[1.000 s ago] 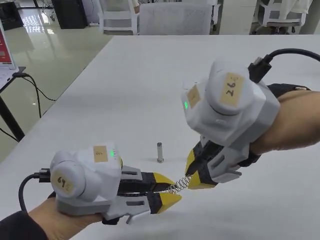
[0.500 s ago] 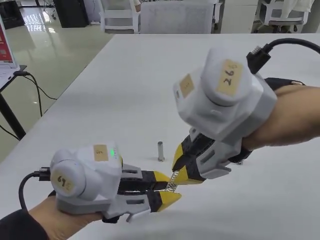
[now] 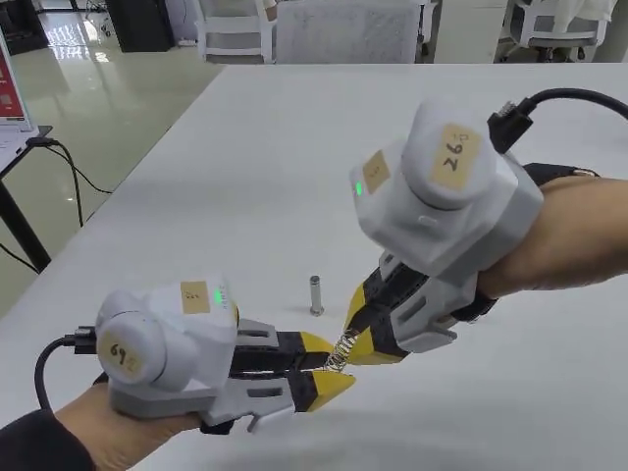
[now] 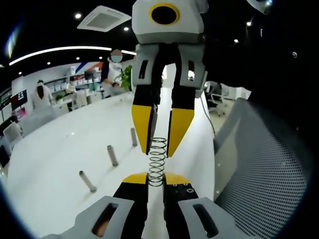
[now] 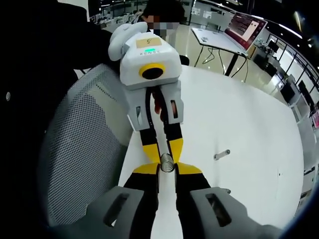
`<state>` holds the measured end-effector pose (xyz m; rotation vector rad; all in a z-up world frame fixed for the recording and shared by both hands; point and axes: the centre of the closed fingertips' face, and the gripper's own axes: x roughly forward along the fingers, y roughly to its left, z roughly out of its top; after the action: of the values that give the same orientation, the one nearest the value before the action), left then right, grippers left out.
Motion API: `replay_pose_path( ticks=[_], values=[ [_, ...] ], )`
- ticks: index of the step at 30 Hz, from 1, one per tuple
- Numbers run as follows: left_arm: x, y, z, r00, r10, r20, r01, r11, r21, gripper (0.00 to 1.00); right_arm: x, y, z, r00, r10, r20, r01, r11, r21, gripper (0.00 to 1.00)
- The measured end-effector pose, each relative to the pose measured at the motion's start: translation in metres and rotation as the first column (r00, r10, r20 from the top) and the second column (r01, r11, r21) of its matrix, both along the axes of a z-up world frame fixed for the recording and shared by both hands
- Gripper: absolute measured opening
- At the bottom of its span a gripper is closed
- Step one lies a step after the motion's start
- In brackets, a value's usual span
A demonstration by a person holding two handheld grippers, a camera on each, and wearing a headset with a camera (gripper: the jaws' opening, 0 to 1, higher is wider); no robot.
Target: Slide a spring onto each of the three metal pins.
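Observation:
A small metal spring [image 3: 342, 348] spans the short gap between my two grippers, just above the white table [image 3: 245, 177]. My left gripper [image 3: 329, 366] comes in from the lower left and is shut on the spring's near end [image 4: 157, 159]. My right gripper [image 3: 358, 343] reaches down from the right and is shut on the far end [image 5: 167, 162]. One upright metal pin [image 3: 316, 294] stands just behind the jaws. In the left gripper view, three pins [image 4: 112, 155] stand in a row to the left of the spring.
The table's left edge [image 3: 118, 196] drops to a shiny floor with a desk leg and cable [image 3: 59, 167]. White chairs [image 3: 343, 34] stand at the far end. A grey mesh chair back [image 4: 259, 164] is close behind me.
The right gripper has moved left and down, closer to the left gripper, so the spring between them looks shorter. The left gripper has hardly moved.

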<state>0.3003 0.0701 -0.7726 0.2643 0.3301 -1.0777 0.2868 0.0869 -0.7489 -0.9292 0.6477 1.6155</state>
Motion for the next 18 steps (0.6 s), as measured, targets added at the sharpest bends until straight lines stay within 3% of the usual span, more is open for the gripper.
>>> replay_pose_path(
  ticks=[9,14,18],
  values=[
    [0.001,-0.001,0.004,1.0,0.002,0.007,-0.002,1.0,-0.013,0.03,-0.001,0.005,-0.005,1.0,0.001,-0.021,-0.001,1.0,0.005,0.09],
    [0.002,-0.001,0.013,1.0,0.006,0.006,-0.006,0.998,-0.067,0.03,-0.001,0.007,-0.005,0.999,-0.002,-0.032,0.003,1.0,0.016,0.09],
    [0.002,-0.001,0.013,1.0,0.007,0.003,-0.007,0.997,-0.074,0.03,-0.001,0.007,-0.003,0.999,-0.007,-0.04,0.008,1.0,0.022,0.08]
  ],
)
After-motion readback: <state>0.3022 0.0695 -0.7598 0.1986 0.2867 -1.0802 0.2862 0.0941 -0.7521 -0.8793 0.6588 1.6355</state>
